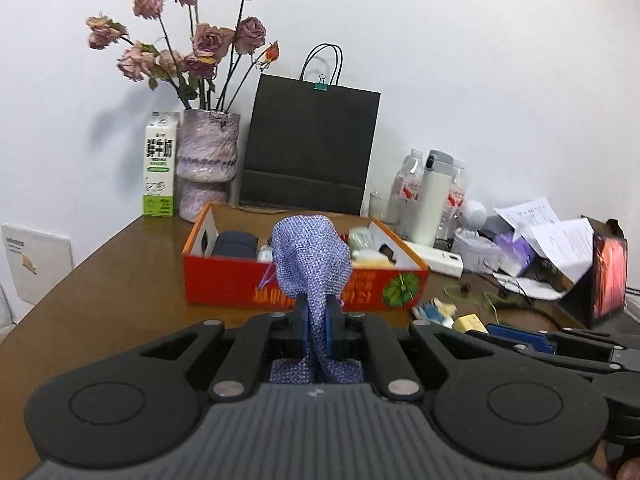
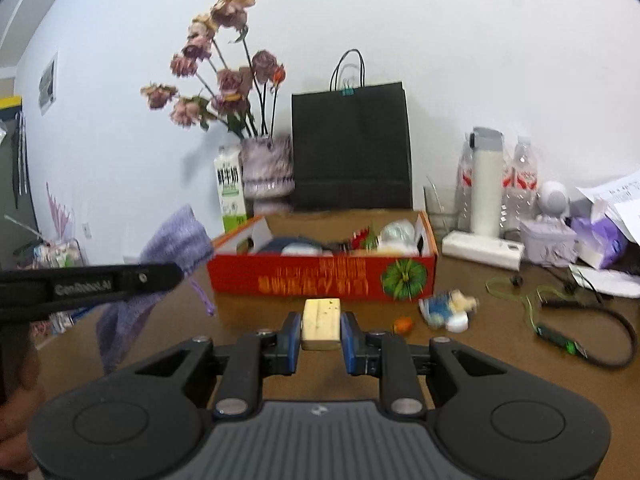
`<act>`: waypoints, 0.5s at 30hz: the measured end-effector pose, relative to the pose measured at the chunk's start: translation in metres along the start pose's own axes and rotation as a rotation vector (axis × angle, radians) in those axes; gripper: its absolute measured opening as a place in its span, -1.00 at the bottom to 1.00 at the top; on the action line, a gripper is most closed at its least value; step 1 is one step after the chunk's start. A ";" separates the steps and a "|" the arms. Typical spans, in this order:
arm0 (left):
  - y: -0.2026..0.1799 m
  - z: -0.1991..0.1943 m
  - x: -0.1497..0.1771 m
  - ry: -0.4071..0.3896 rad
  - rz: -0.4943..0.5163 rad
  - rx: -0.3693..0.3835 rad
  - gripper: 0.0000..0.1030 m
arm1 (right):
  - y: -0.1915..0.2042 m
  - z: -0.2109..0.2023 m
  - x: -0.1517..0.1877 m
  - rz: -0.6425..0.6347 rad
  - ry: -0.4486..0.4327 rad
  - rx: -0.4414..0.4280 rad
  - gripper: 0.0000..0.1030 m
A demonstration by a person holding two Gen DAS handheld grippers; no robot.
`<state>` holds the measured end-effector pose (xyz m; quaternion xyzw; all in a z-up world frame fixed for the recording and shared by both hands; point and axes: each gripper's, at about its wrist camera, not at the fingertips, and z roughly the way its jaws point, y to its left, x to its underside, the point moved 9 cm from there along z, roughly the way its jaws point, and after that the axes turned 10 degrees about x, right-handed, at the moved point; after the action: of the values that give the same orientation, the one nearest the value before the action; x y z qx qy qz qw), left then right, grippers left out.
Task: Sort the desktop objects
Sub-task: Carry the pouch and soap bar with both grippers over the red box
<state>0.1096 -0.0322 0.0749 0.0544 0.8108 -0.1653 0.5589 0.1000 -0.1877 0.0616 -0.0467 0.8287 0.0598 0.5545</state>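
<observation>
Left gripper [image 1: 316,320]: clamped on the purple knit pouch [image 1: 310,260], held up in front of the red box [image 1: 224,280].
Right gripper [image 2: 320,330]: gripping the yellow block [image 2: 321,322], also before the red box, above the worktop [image 2: 480,320].

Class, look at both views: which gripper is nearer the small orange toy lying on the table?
Right. The right gripper hovers just left of the orange toy; the left gripper is farther left.

Right tool [image 2: 320,330] clamped on cream block [image 2: 321,323], w/ red box [image 2: 320,278] just beyond.
</observation>
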 end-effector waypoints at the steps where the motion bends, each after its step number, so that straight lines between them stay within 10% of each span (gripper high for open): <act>1: 0.005 0.008 -0.009 -0.007 -0.012 -0.007 -0.85 | -0.002 0.010 -0.010 0.003 -0.004 0.001 -0.61; 10: 0.046 0.109 -0.078 0.093 -0.077 0.014 -0.85 | -0.027 0.123 -0.098 -0.001 0.068 0.020 -0.61; 15: 0.059 0.193 -0.092 0.207 -0.088 -0.020 -0.84 | -0.023 0.218 -0.105 0.012 0.259 -0.006 -0.62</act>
<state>0.3309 -0.0312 0.0860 0.0297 0.8673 -0.1750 0.4651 0.3422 -0.1764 0.0758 -0.0506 0.8934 0.0591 0.4425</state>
